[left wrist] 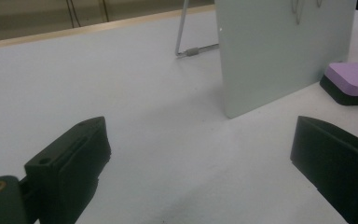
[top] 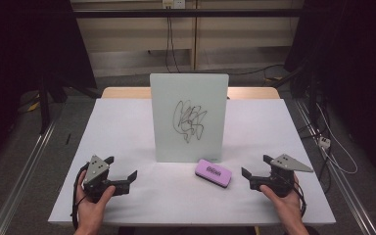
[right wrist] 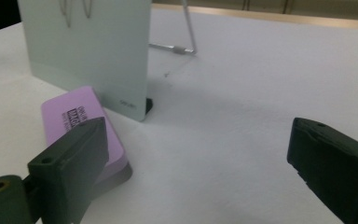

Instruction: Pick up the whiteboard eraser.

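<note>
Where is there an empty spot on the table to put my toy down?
Both sides of the standing board are bare table, and so is the front strip between the left tool and the purple eraser. It is crowded between the eraser, the board and the right tool.

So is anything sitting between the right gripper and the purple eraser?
Nothing visible. The right gripper, fingers open, faces the eraser across bare white table; the whiteboard stands behind the eraser, not between.
</note>
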{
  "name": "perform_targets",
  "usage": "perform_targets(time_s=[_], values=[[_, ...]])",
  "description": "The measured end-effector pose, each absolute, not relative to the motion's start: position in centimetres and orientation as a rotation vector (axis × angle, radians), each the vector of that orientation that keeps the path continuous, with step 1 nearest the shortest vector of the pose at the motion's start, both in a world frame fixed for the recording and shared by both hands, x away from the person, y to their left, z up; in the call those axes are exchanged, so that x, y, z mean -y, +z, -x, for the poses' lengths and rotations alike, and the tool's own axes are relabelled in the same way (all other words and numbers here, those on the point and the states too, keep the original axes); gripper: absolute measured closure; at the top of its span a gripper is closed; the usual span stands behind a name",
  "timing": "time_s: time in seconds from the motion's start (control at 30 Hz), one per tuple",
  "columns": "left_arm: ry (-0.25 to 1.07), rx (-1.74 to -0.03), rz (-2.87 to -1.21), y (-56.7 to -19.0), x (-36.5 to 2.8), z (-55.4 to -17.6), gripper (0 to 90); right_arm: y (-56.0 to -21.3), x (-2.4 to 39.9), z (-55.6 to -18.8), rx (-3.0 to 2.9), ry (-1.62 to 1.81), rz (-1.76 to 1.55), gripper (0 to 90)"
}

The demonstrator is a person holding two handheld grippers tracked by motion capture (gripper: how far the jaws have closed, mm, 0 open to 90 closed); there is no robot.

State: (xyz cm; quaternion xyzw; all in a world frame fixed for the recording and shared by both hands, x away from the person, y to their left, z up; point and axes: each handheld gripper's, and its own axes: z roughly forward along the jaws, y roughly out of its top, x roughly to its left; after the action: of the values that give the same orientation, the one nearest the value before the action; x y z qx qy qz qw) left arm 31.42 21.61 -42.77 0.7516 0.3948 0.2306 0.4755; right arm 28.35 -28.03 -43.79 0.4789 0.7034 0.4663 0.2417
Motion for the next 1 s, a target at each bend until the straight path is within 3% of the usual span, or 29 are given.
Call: perform_targets(time_s=[0.57, 1.0], values=[[0.514, -0.935, -1.894, -43.1, -20.1, -31.4, 4.0, -43.6, 26.4, -28.2, -2.046, 1.252, -1.231, 4.6], [0.479, -0.975, -1.866, -43.3, -21.1, -31.8, 4.0, -42.9, 24.9, -28.8, -2.174, 1.286, -1.167, 4.7]])
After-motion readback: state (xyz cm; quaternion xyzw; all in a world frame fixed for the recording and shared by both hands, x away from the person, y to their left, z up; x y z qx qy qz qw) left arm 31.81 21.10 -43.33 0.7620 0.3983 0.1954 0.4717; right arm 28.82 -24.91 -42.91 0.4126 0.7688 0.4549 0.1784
